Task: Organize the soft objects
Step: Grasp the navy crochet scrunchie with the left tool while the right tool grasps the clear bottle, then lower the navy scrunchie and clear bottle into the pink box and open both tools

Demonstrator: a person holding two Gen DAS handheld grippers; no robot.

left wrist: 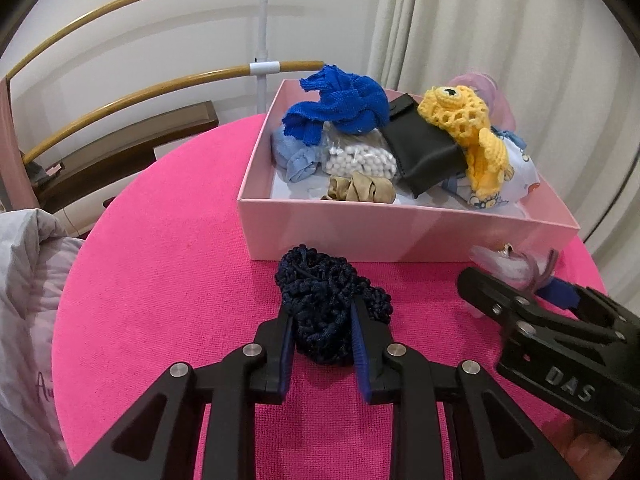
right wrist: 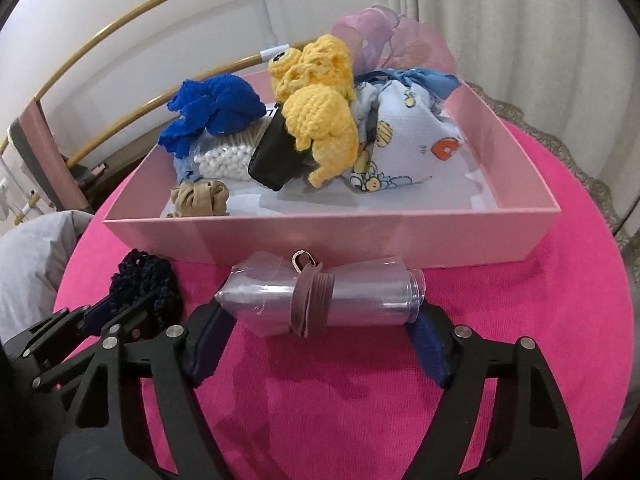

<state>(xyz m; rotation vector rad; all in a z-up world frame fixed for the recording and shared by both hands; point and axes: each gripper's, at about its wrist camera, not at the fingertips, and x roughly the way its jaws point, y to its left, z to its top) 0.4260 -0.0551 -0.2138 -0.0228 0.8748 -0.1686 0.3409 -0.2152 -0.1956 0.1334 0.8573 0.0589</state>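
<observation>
My left gripper [left wrist: 322, 316] is shut on a dark navy crocheted net [left wrist: 328, 300] lying on the pink cloth, in front of the pink box [left wrist: 400, 232]. It also shows in the right wrist view [right wrist: 144, 288]. My right gripper [right wrist: 320, 316] spans a clear plastic tube [right wrist: 320, 300] wrapped with mauve hair ties, its pads touching both ends; the tube lies just before the box [right wrist: 320, 240]. The box holds a blue knit [left wrist: 340, 104], a yellow crochet toy [left wrist: 464, 120], a black pouch [left wrist: 420, 148], a beige scrunchie [left wrist: 360, 190] and a printed cloth [right wrist: 408, 148].
The round table wears a pink cloth [left wrist: 160, 280]. A grey pillow [left wrist: 28, 280] lies at the left. A wooden headboard rail [left wrist: 140, 92] and white curtain [left wrist: 500, 20] stand behind. A bag of white beads [left wrist: 360, 160] is in the box.
</observation>
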